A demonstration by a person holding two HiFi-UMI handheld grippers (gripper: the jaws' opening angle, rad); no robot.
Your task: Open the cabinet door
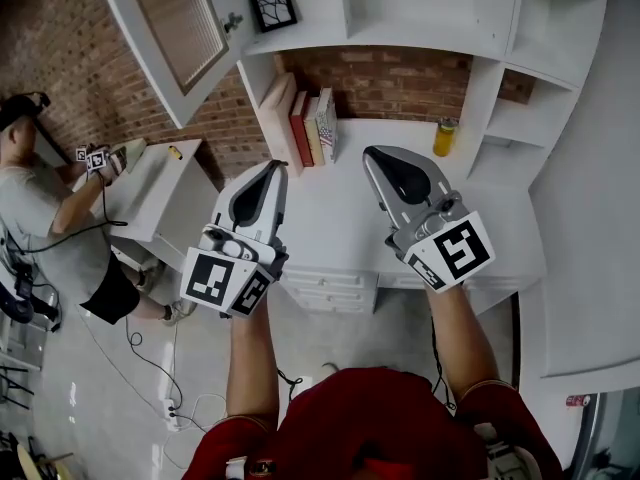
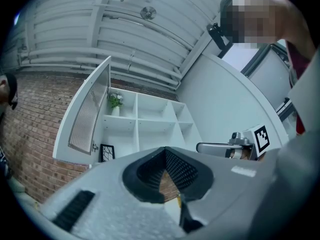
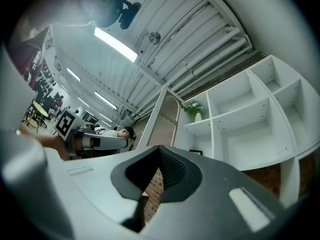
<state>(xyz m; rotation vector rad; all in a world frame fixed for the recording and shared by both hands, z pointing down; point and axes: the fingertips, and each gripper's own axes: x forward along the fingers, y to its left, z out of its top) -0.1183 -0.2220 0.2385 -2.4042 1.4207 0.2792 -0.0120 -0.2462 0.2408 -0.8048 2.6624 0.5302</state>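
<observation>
Below the open cabinet door, left tool and right tool hang clear, each pressed together.

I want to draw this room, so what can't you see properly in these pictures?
- Door: head view, its top is cut off by the picture's edge.
- Books: head view, titles too small to read.
- Jar: head view, too small to tell what is inside.
- Drawers: head view, closed fronts hide the contents.
- Plant: left gripper view, too small for leaf detail.
</observation>
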